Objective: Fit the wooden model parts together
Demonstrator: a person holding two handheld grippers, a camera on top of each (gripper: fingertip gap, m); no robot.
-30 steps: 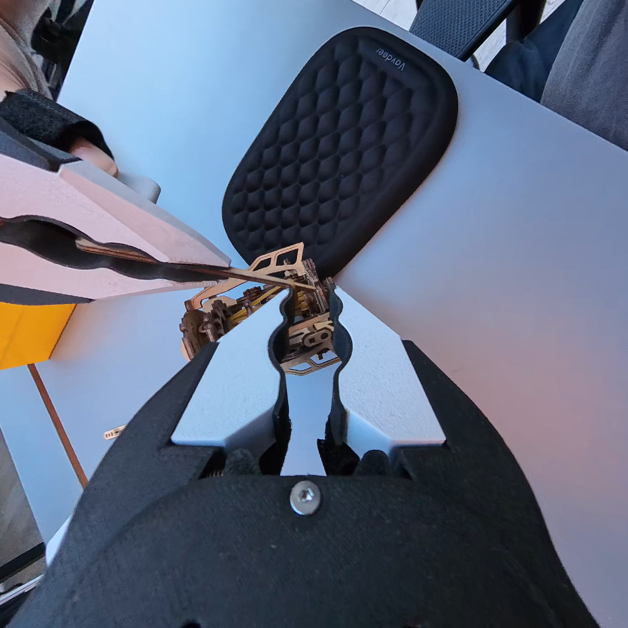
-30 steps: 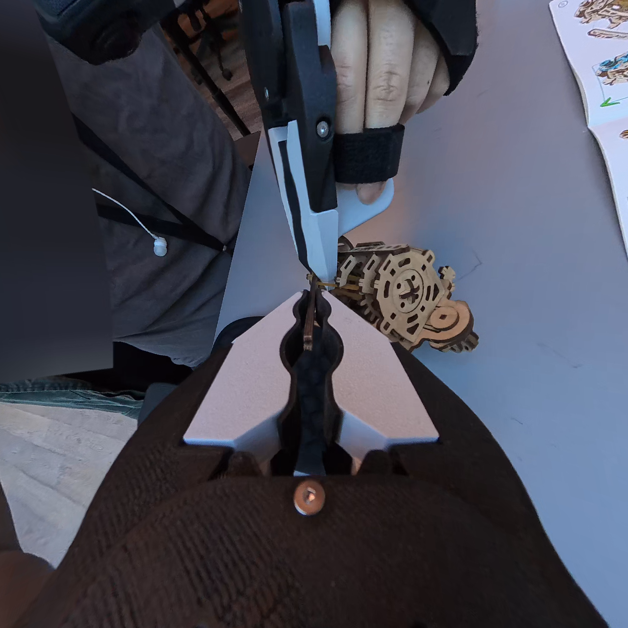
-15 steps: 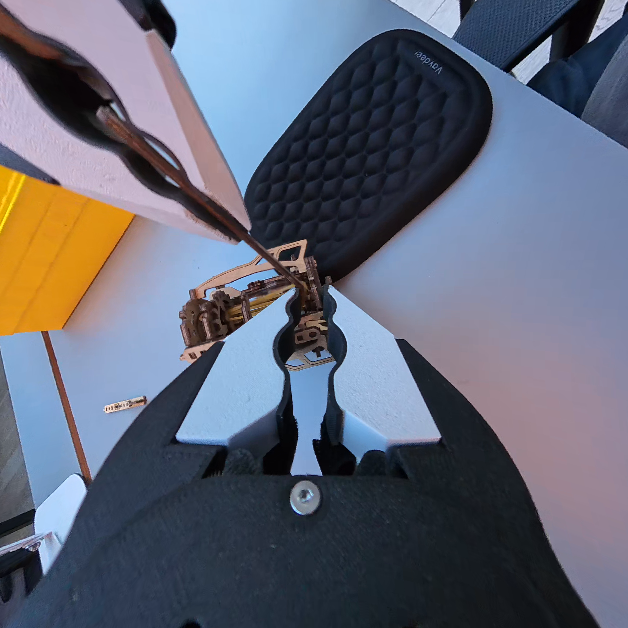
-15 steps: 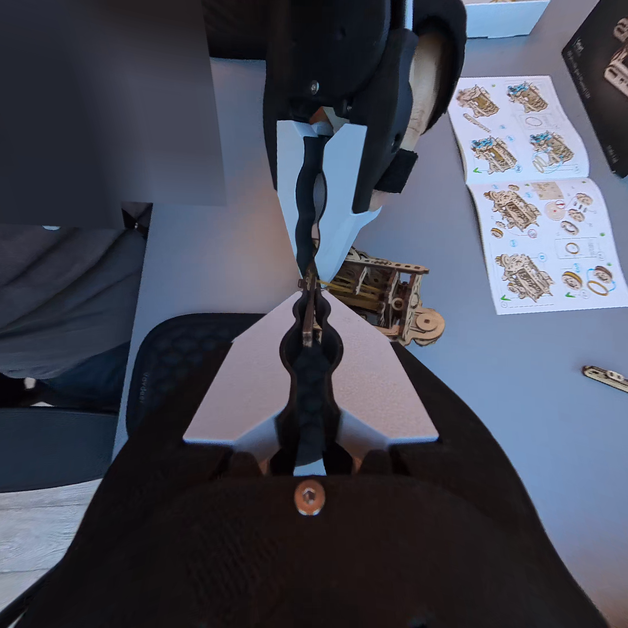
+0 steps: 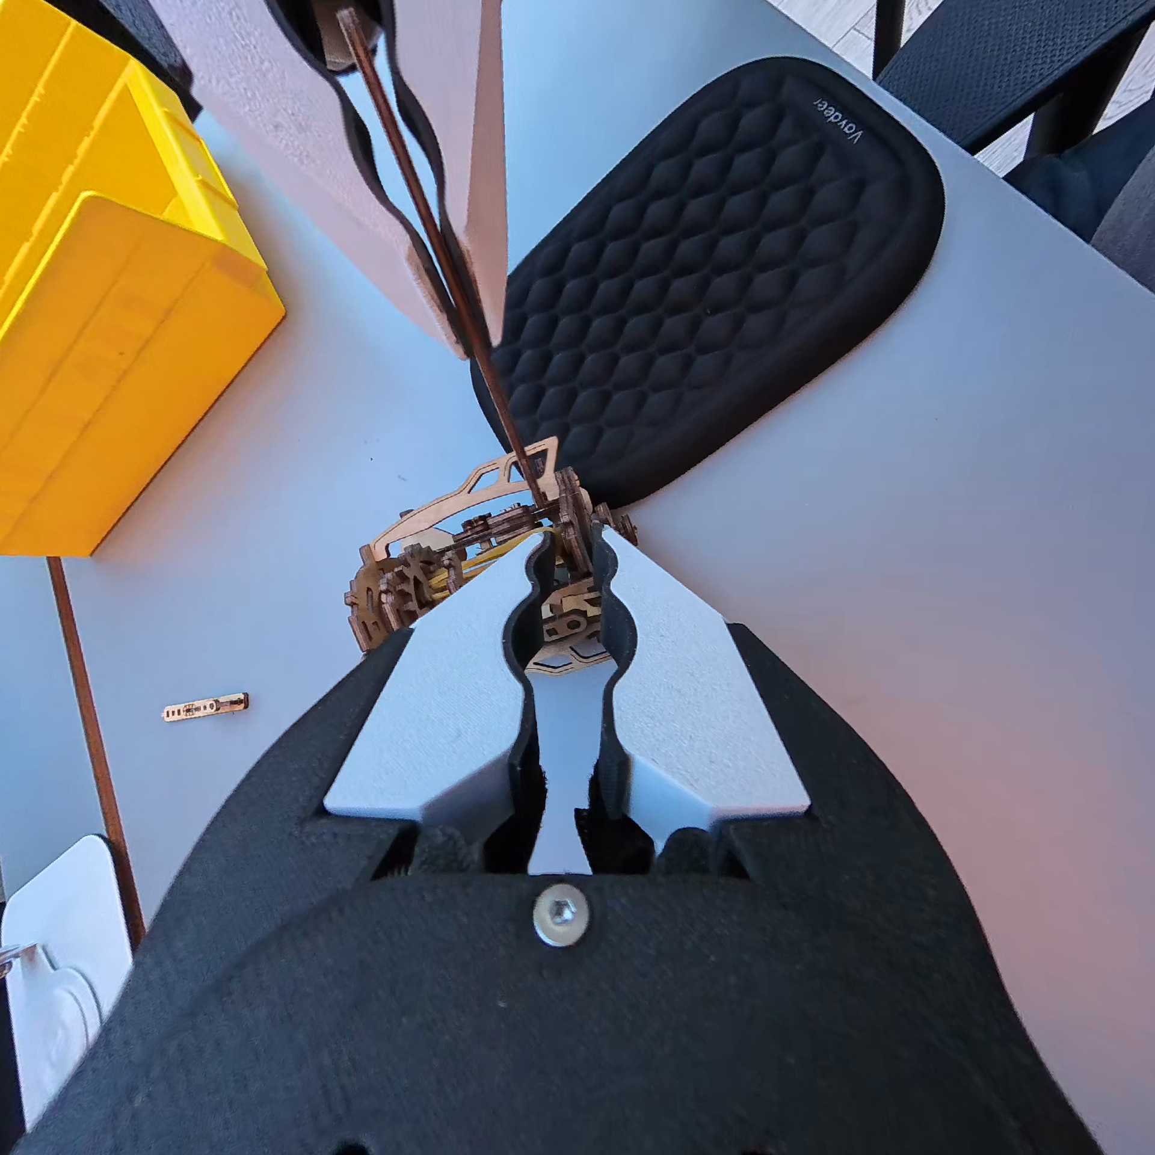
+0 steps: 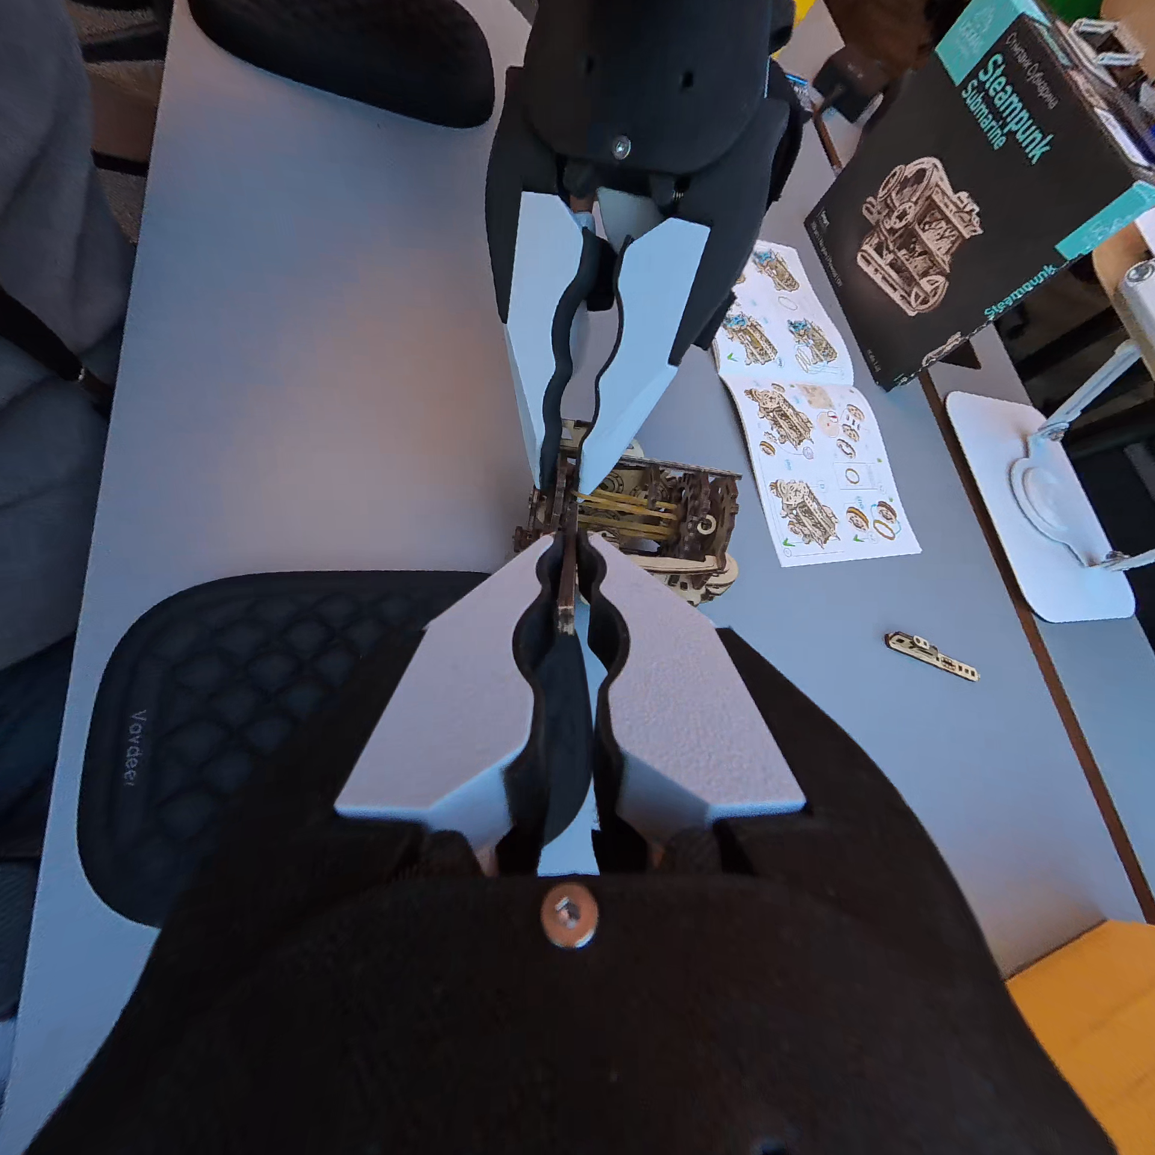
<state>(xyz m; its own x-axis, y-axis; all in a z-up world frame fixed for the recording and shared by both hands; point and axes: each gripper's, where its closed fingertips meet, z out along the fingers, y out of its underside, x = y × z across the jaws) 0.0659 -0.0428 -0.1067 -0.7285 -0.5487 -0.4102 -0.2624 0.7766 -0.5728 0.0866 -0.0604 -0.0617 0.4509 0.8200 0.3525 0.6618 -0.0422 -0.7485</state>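
Left wrist view looks down on a pale grey counter. A black quilted pad lies at its far side, and a yellow bin stands at the left. Between them, near the pad's edge, sits the wooden model, a frame of gears with yellow rubber bands strung through it.

The left gripper pinches one end of the model, its fingers closed onto a wooden plate there. The right gripper comes in from above, pressed together on a thin wooden strip (seen edge-on, so its shape cannot be told). The strip's lower end touches the top of the model just beside the left gripper's tips.

In the right wrist view the strip runs out from between the right gripper tips straight onto the model, with the left gripper opposite, gripping the same end. Off to the right lie an open instruction booklet, a dark box and a white base.

A small loose wooden piece rests on the counter, well apart from the model.
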